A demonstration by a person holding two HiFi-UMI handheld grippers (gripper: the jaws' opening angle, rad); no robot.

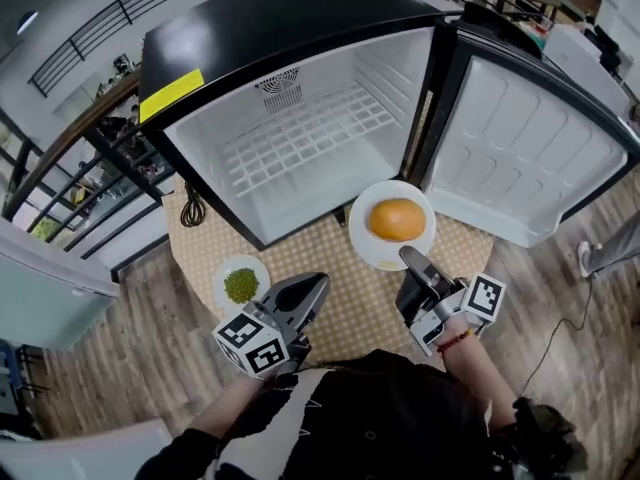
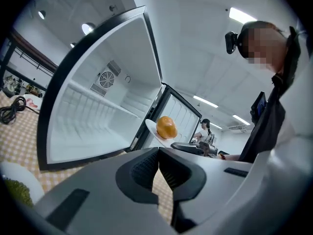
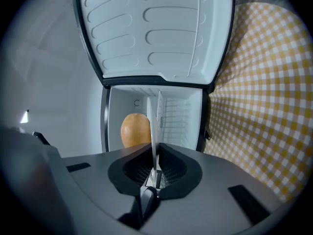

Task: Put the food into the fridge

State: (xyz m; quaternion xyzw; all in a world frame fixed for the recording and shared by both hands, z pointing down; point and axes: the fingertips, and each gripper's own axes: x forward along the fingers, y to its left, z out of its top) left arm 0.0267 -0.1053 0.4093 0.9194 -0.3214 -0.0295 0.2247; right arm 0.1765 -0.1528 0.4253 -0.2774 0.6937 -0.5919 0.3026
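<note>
Right gripper (image 1: 409, 258): clamped on the near rim of the white plate (image 1: 372, 251); in its own view (image 3: 155, 153) we see that rim edge-on (image 3: 155, 126) between the two pads.
Food (image 1: 397, 219): one round orange piece on the plate, just ahead of the right gripper's tips.
Plate's place: in front of the fridge's opening and outside it; we cannot tell whether it clears the table.
Fridge (image 1: 250, 38): straight ahead of the right gripper, black outside, white inside with a wire shelf (image 1: 300, 138).
Door (image 1: 530, 158): swung wide open, ahead and to the right of the right gripper.
Left gripper (image 1: 318, 284): jaws pressed together on themselves (image 2: 159, 158), beside the right gripper and apart from the plate.
Small plate (image 1: 224, 273): carries green food (image 1: 241, 285), just beside the left gripper on its outer side.
Table (image 1: 340, 258): under both grippers, covered in a yellow checked cloth.
Black cord (image 1: 192, 208): ahead of the left gripper, left of the fridge.
</note>
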